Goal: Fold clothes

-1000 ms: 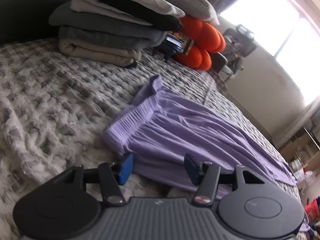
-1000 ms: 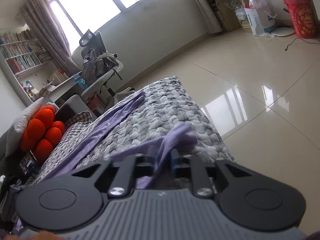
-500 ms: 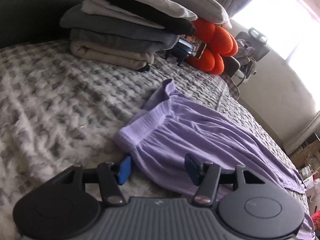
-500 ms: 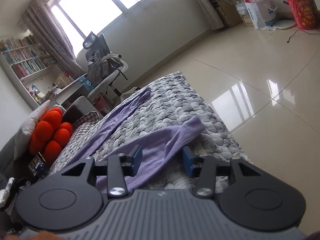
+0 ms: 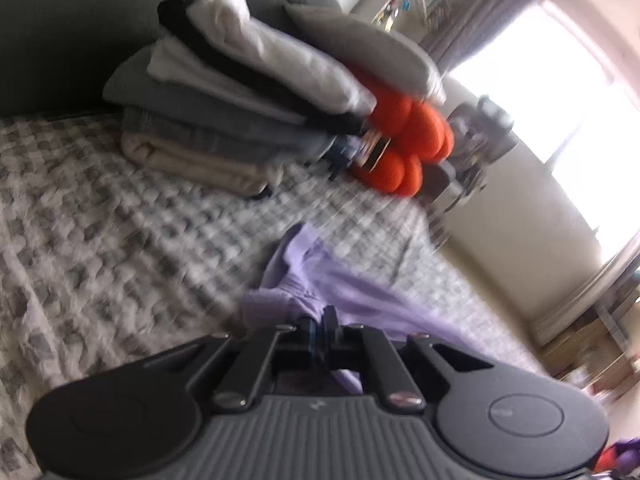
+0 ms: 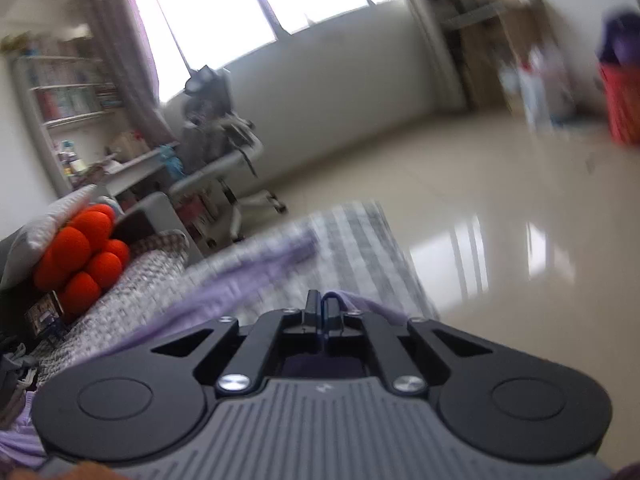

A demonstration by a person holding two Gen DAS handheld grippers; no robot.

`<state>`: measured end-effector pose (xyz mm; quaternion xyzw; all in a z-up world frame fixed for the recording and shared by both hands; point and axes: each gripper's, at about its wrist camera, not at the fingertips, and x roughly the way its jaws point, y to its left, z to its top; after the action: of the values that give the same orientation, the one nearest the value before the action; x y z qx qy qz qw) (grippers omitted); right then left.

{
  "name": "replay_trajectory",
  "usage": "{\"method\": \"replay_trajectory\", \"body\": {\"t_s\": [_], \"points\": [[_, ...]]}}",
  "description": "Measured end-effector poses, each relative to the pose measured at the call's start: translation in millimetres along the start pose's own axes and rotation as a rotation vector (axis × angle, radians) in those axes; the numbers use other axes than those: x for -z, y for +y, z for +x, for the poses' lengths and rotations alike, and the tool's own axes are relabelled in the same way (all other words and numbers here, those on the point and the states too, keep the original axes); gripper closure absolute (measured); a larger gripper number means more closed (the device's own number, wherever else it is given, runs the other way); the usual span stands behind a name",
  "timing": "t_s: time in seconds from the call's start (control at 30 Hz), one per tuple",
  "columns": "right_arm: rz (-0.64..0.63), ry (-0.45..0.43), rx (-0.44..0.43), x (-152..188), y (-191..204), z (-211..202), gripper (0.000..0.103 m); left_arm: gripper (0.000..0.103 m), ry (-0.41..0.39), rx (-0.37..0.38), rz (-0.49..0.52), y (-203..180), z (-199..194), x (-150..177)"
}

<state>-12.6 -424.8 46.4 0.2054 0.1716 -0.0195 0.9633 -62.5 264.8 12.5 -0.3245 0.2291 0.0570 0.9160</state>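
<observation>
The lilac trousers (image 5: 352, 292) lie stretched along the grey-and-white checked bedspread (image 5: 120, 248), their long axis running from the gathered waistband near the left claw (image 5: 320, 322) away toward the foot of the bed, where the legs reach the right claw (image 6: 320, 308). In the right wrist view the lilac trousers (image 6: 248, 280) trail as a blurred band along the bedspread (image 6: 352, 248), one leg end drawn up to the fingers.

The left claw has just been closing and is now pressed together on the bunched waistband, which rises off the bedspread into a puckered peak at the fingertips. It tilts somewhat downward, aimed up the bed toward the stack of folded clothes (image 5: 224, 120), which sits well apart from the trousers against the dark headboard (image 5: 100, 20), with an orange cushion (image 5: 404, 140) and a grey pillow (image 5: 368, 52) just beside it.

The right claw has likewise just been closing, and its fingers are pinched together on a thin fold of the trouser leg hem, the cloth draping off to either side. It points slightly downward, out past the end of the bed toward the glossy tiled floor (image 6: 500, 200), an office chair (image 6: 224, 152) and the window (image 6: 248, 4). Both views are smeared with motion.
</observation>
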Motion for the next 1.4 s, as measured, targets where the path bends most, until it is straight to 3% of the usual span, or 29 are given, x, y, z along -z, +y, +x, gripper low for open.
{"method": "replay_trajectory", "body": {"t_s": [0.1, 0.2, 0.3, 0.4, 0.5, 0.6, 0.8, 0.87, 1.2, 1.23, 1.27, 1.33, 1.4], "points": [[-0.045, -0.089, -0.042, -31, 16, -17, 0.102, 0.1, -0.054, 0.035, -0.01, -2, -25, -10], [-0.022, -0.118, -0.062, -24, 9, -40, 0.102, 0.1, -0.077, 0.042, -0.001, -2, -44, -6], [0.003, -0.144, -0.082, -15, 1, -62, 0.102, 0.1, -0.057, -0.017, 0.071, 0, -47, 7], [0.012, -0.001, 0.006, 30, -22, -49, 0.102, 0.1, -0.017, -0.049, 0.093, 11, -45, 21], [0.059, 0.087, 0.084, 65, -52, -44, 0.102, 0.1, 0.013, -0.078, 0.114, 17, -45, 33], [0.098, 0.087, 0.124, 75, -67, -51, 0.102, 0.1, 0.016, -0.096, 0.127, 21, -48, 39], [0.048, 0.085, 0.087, 67, -63, -55, 0.102, 0.099, 0.048, -0.116, 0.142, 24, -44, 48], [0.034, 0.102, 0.078, 67, -53, -49, 0.094, 0.099, 0.046, -0.141, 0.155, 25, -42, 51], [0.184, 0.177, 0.056, 83, -65, -31, 0.09, 0.099, 0.057, -0.173, 0.188, 30, -34, 60], [0.193, 0.179, 0.051, 83, -66, -31, 0.087, 0.099, 0.059, -0.175, 0.19, 31, -34, 60], [0.203, 0.181, 0.055, 83, -67, -32, 0.072, 0.099, 0.061, -0.177, 0.192, 31, -33, 61], [0.218, 0.184, 0.07, 83, -69, -33, 0.055, 0.099, 0.062, -0.179, 0.2, 31, -32, 62], [0.223, 0.186, 0.089, 82, -69, -34, 0.055, 0.099, 0.057, -0.181, 0.218, 29, -33, 62]]}}
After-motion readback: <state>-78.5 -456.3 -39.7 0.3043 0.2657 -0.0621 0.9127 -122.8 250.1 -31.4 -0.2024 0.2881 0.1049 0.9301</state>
